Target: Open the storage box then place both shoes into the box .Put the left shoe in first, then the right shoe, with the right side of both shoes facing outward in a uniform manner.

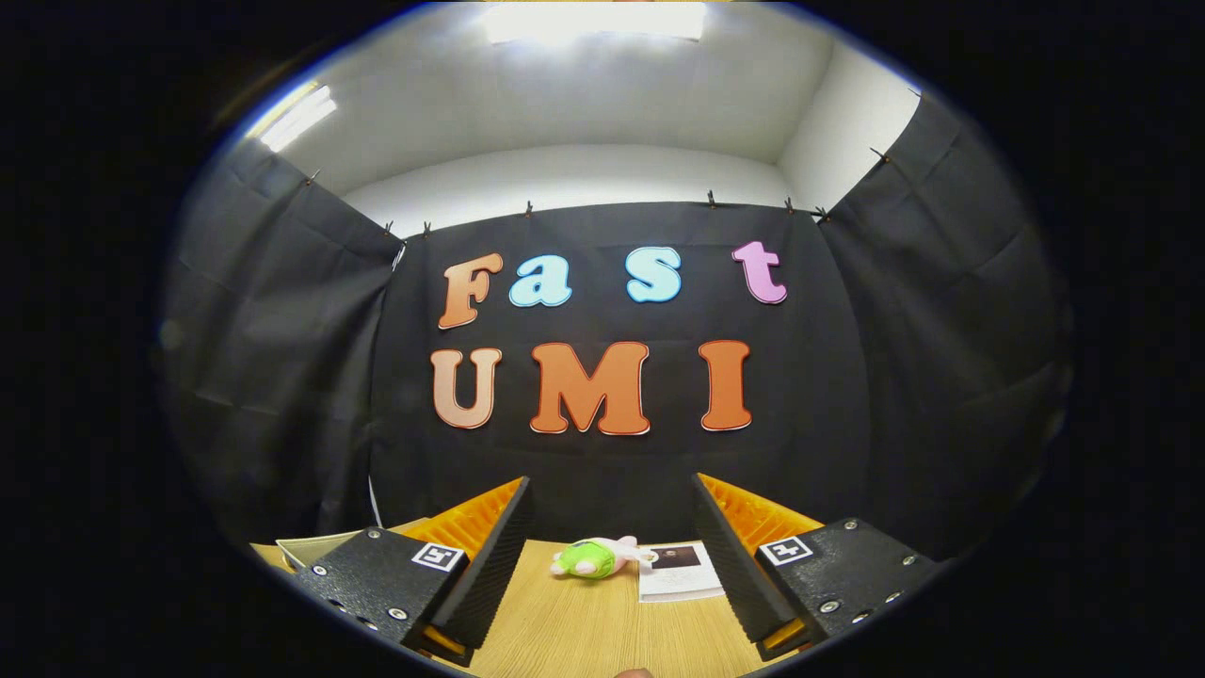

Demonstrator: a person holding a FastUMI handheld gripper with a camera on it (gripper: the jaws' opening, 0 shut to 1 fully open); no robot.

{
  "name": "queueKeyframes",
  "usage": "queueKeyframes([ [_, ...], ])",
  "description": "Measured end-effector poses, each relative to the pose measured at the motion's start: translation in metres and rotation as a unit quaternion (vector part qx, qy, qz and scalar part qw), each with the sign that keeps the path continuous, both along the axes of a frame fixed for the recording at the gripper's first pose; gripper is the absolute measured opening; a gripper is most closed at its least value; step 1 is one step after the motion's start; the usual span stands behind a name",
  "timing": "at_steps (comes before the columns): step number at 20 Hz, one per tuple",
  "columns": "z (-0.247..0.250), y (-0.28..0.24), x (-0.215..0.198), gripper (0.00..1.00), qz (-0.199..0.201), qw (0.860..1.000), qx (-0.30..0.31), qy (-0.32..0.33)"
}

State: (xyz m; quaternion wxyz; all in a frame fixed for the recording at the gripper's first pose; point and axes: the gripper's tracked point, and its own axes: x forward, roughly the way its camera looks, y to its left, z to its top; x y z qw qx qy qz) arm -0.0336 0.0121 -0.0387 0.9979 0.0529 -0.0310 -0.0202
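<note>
My gripper (612,527) is held level above a wooden table (584,621), with its two fingers spread wide apart and nothing between them. Beyond the fingers, near the far edge of the table, lies a small shoe (595,557) with a green and pink body and white trim, on its side. The left finger (494,556) and the right finger (730,556) stand well short of the shoe, one on each side of it.
A white printed card (678,571) lies on the table just right of the shoe. A pale flat object (315,546) sticks out behind the left finger. Black cloth walls close the booth behind and on both sides.
</note>
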Motion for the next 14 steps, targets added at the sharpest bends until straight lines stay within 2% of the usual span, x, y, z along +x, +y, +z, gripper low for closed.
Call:
queueKeyframes([
  [14, -0.005, 0.015, 0.007, 0.98, 0.014, 1.000, -0.008, 0.013],
])
